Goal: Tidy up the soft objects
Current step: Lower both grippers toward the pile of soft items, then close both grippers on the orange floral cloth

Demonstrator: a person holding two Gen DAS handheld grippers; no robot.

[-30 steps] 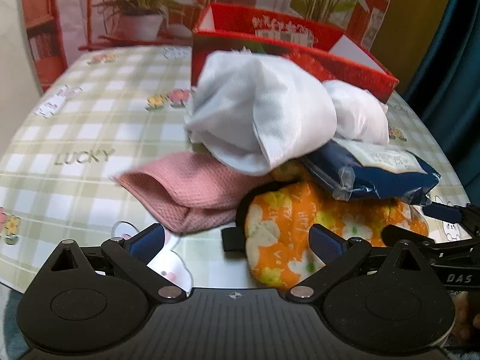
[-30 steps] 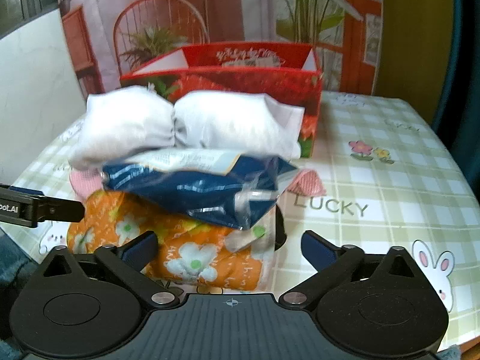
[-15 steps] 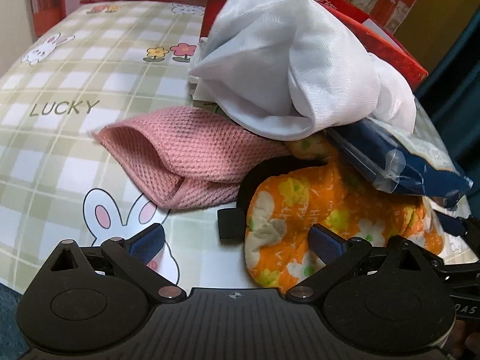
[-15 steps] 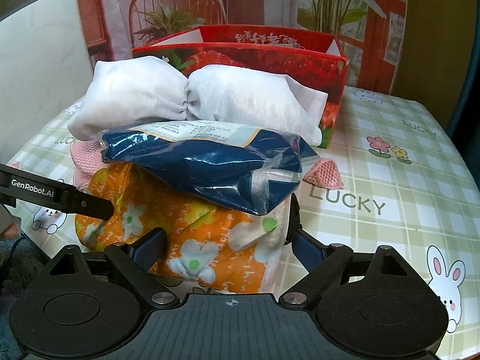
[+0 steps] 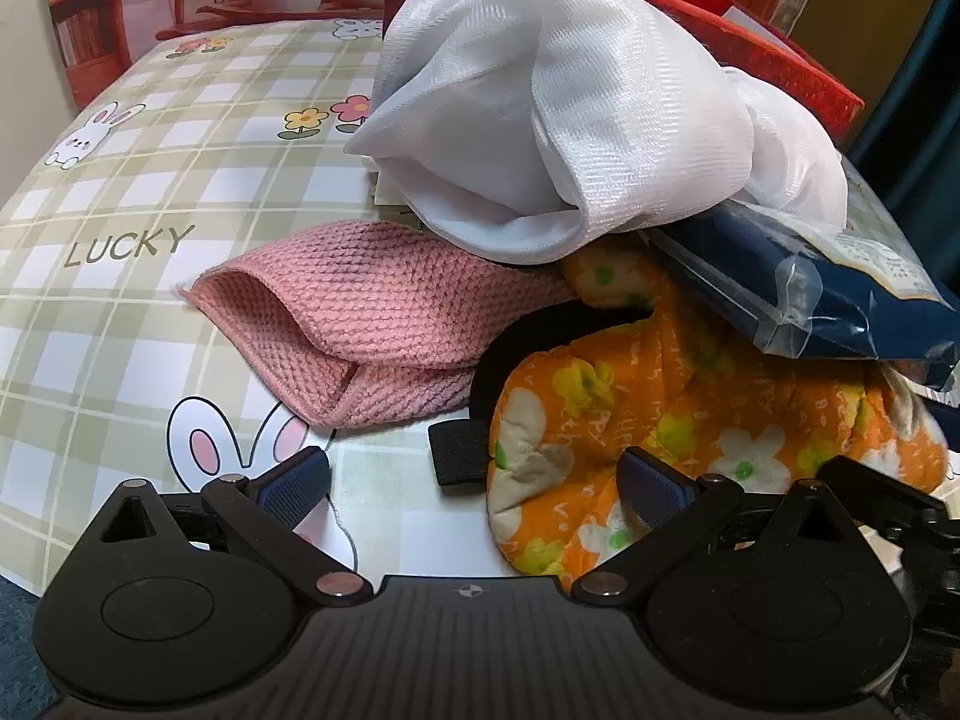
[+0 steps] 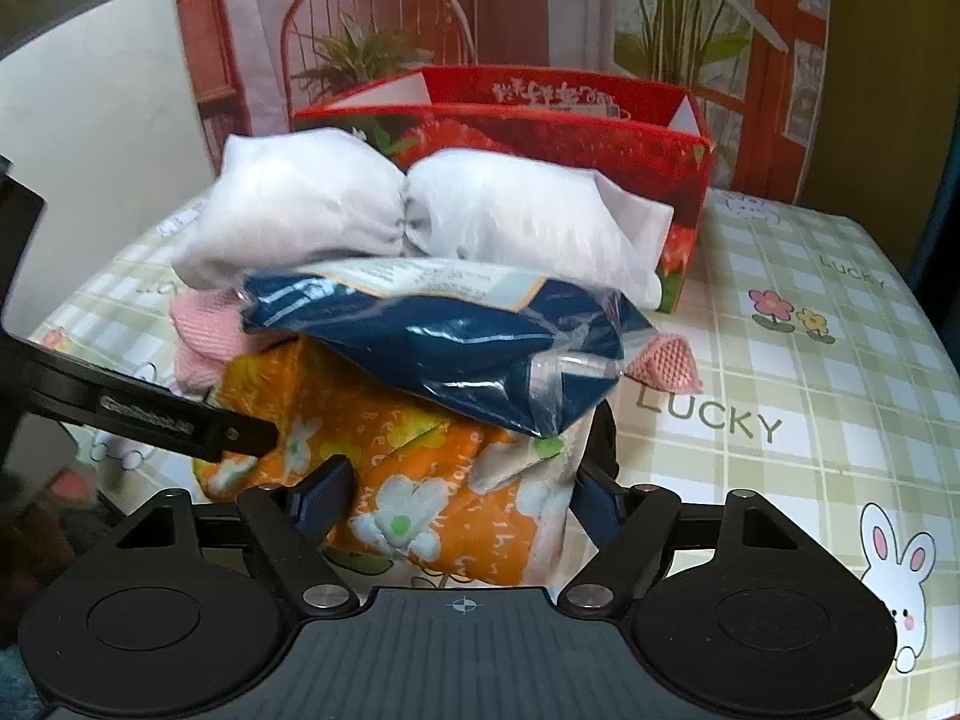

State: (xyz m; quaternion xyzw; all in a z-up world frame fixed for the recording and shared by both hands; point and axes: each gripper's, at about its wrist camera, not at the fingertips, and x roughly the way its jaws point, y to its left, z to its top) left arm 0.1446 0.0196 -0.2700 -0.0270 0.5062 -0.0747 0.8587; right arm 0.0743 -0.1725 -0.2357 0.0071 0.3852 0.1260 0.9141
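A pile of soft things lies on the checked tablecloth. An orange flowered padded cloth (image 5: 690,420) (image 6: 420,474) is at the bottom, with a pink waffle cloth (image 5: 360,324) (image 6: 198,324) beside it. A dark blue plastic pack (image 5: 798,294) (image 6: 450,348) lies on it, and a white cloth bundle (image 5: 570,114) (image 6: 408,216) is on top. My left gripper (image 5: 474,480) is open at the orange cloth's edge. My right gripper (image 6: 462,492) is open, its fingers on either side of the orange cloth's near end.
A red strawberry-print box (image 6: 540,126) (image 5: 750,30) stands open behind the pile. The left gripper's body (image 6: 150,414) reaches in from the left in the right wrist view. The tablecloth (image 6: 810,390) runs bare to the right and, in the left wrist view, to the left (image 5: 120,210).
Both grippers have moved closer to the pile. The right gripper's fingers now straddle the orange cloth and have narrowed a little. The left gripper stays open.
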